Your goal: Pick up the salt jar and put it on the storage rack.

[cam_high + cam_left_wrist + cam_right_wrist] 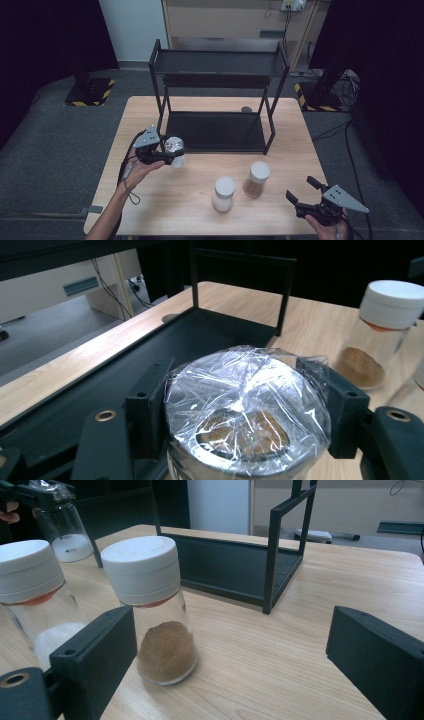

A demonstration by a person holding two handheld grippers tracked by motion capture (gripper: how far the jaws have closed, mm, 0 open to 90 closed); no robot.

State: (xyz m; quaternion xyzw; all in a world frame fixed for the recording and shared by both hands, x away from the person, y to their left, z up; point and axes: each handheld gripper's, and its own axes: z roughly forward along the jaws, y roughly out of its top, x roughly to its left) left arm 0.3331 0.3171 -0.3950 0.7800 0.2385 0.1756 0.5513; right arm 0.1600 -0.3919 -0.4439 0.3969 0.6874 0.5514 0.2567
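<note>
Glass jar (pixel 245 425), round, crinkled plastic film over its mouth, sits clamped in left gripper (pixel 159 155) jaws; right gripper (pixel 306 191) gapes empty.

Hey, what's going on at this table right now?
A person is working with two hand-held grippers. The left gripper is shut on a film-wrapped jar, held just in front of the black rack and its lower shelf. The right gripper is open and holds nothing, near the table's front right corner. Two white-capped jars stand on the table: one with brown powder, one with white powder.
</note>
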